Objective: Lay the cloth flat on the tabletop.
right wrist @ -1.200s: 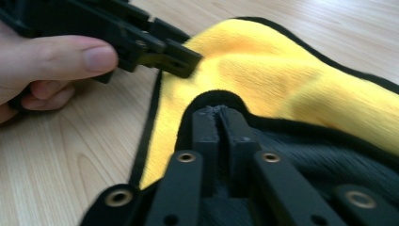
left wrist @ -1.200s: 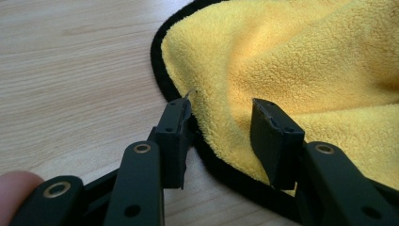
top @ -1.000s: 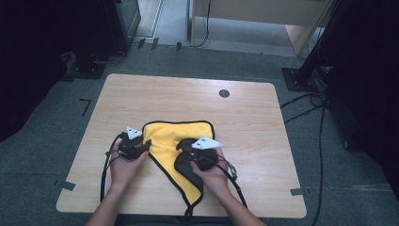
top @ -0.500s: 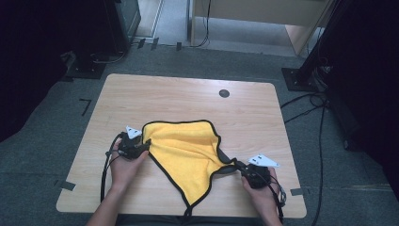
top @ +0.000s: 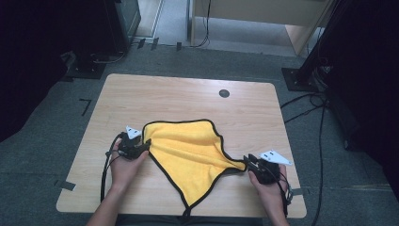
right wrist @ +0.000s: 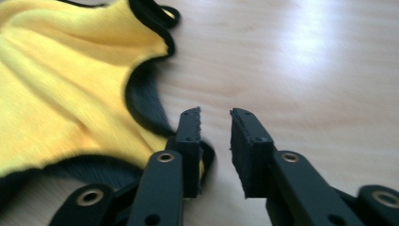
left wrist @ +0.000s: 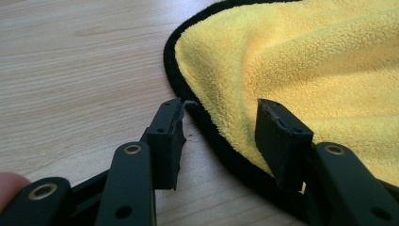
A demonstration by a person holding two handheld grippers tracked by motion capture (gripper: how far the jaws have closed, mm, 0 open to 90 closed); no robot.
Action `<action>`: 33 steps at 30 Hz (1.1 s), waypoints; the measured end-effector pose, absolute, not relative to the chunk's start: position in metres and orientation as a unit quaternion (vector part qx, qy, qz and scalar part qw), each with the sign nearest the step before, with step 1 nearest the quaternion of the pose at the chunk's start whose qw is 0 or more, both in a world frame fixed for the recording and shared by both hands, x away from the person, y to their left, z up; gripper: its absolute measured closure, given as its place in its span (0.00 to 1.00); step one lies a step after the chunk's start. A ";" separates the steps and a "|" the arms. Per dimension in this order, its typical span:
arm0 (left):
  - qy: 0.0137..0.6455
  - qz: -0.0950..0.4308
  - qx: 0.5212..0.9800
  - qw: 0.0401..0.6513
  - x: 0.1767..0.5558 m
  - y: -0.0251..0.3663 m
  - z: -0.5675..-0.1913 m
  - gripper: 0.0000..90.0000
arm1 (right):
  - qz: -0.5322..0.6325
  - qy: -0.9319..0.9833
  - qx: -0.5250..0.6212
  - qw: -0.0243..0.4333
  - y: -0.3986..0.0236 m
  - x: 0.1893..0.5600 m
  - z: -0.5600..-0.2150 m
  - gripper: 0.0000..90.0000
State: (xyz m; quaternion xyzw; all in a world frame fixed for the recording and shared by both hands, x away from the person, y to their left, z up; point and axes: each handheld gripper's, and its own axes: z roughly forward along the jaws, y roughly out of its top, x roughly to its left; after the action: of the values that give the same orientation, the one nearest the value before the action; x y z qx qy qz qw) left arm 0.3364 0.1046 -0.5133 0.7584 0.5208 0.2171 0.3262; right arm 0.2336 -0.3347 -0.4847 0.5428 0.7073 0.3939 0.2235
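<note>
High view: the yellow cloth (top: 190, 155) with its black trim lies spread on the wooden surface (top: 188, 101), toward my side of it and between my two hands. Its far edge runs roughly straight across, and the near part narrows to a point that reaches the front edge of the surface. One corner is drawn out to the right into a thin tip, which ends right at my right tool (top: 249, 162).

In the left gripper view, my left tool (left wrist: 221, 115) sits at the cloth's left edge with its jaws partly apart. The black trim passes between them; one jaw rests over the yellow pile, the other stands on bare wood just beside the trim. The pads do not press on the cloth, so nothing is held there.

In the right gripper view, my right tool (right wrist: 214, 117) has a narrow gap between its jaws, and they have just been opening. The gap itself shows bare wood. The cloth's corner (right wrist: 141, 113) lies just beside and partly under the left-hand jaw, a bit of trim poking out behind it, but it is not pinched.

Farther out, in the high view, a small dark round cap (top: 224, 93) sits in the surface near its far edge, well apart from the cloth. Black cables trail from both tools back toward me.
</note>
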 end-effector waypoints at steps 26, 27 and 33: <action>0.518 0.216 0.757 0.335 0.348 0.108 -0.514 0.76 | 0.368 0.750 0.525 0.163 -0.240 0.427 -0.504 0.62; 0.514 0.213 0.760 0.335 0.347 0.108 -0.513 0.79 | 0.366 0.751 0.526 0.161 -0.239 0.430 -0.508 0.63; 0.494 0.194 0.778 0.336 0.342 0.111 -0.511 0.96 | 0.346 0.776 0.496 0.180 -0.228 0.431 -0.513 0.88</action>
State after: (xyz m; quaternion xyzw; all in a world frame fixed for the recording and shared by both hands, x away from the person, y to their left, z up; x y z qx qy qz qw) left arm 0.3418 0.1113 -0.5112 0.7782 0.4936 0.1943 0.3363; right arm 0.4308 -0.2276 -0.5126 0.4960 0.7756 0.3463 0.1802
